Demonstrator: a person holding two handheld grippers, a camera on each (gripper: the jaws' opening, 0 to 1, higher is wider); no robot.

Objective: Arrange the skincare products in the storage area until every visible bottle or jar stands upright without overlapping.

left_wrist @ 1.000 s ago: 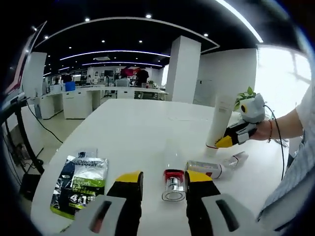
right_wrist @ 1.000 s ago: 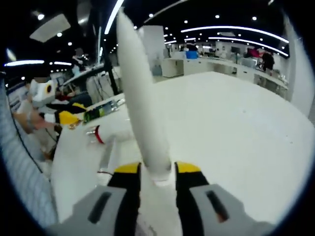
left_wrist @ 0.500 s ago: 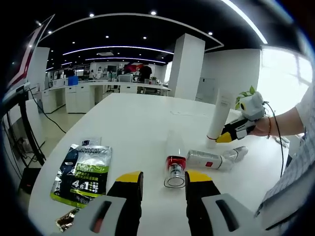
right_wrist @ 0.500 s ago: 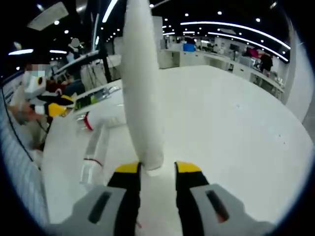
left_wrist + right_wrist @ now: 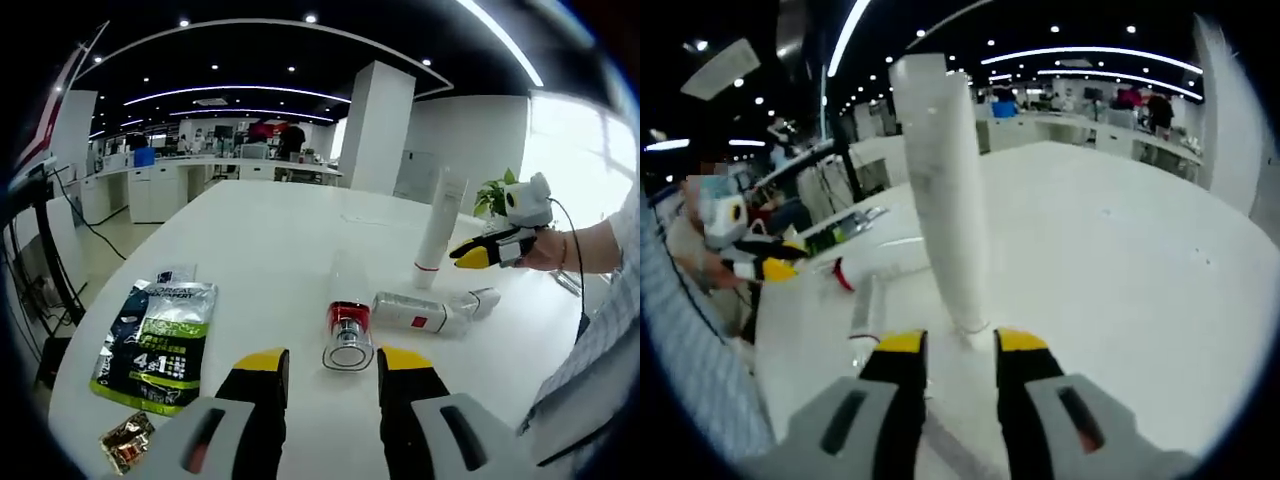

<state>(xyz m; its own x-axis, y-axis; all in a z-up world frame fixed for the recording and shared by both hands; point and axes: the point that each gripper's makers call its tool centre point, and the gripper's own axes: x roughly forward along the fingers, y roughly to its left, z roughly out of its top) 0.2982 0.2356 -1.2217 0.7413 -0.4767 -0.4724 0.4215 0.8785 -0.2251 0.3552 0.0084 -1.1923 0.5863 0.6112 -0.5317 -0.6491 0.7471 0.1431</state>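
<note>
A tall white tube [image 5: 438,232] stands upright on its cap on the white table [image 5: 270,250]. My right gripper [image 5: 478,255], held in a hand, hovers just to its right, apart from it. In the right gripper view the tube [image 5: 946,190] rises just beyond my right gripper [image 5: 961,345], which is open with nothing between its fingers. A clear bottle with a red band [image 5: 346,328] lies on its side just ahead of my left gripper [image 5: 332,368], which is open. A second bottle with a red label [image 5: 418,311] lies flat beside it.
A green and white sachet [image 5: 155,344] lies at the left of the table, with a small gold wrapper [image 5: 124,442] near the front edge. A potted plant [image 5: 494,196] stands behind the hand. The far half of the table is bare.
My right gripper has let go of the white tube and drawn back; the tube now stands alone. The left gripper view has shifted slightly; the lying bottles have not moved.
</note>
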